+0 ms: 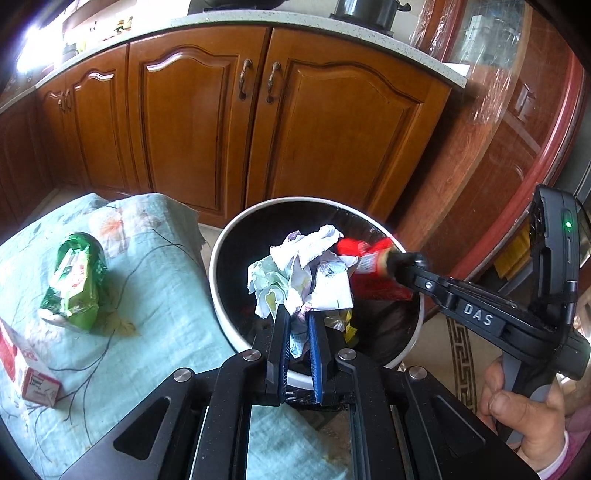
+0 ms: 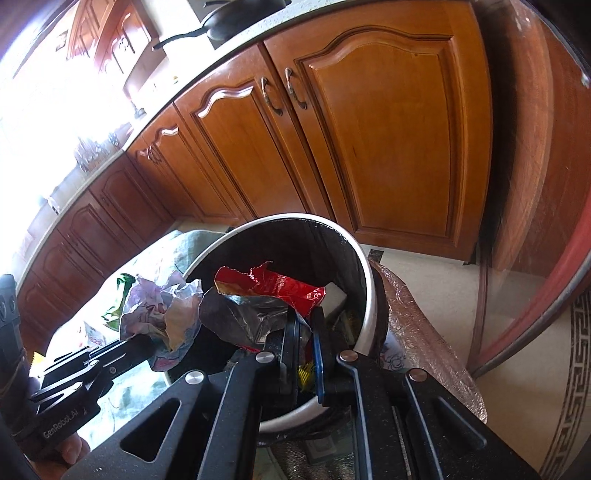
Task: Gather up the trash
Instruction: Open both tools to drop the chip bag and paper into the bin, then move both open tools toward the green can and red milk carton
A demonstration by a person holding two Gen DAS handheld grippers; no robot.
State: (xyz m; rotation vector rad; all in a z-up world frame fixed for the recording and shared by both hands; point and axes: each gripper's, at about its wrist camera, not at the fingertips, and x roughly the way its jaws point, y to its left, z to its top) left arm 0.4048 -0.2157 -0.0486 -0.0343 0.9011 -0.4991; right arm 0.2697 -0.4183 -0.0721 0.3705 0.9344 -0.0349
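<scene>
Left gripper (image 1: 298, 325) clamped on crumpled paper (image 1: 306, 273), right gripper (image 2: 303, 332) clamped on red wrapper (image 2: 269, 284), both above white-rimmed bin (image 1: 221, 236)

Home kitchen: wooden cabinets (image 1: 207, 122), countertop (image 1: 258, 20).

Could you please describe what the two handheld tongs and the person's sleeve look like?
Both tongs are matte black with silver round bolts and blue-edged pads. The right tongs carry white "DAS" lettering and a green light; the left tongs read "GenRobot.AI". The pink sleeve has a white cuff.
</scene>
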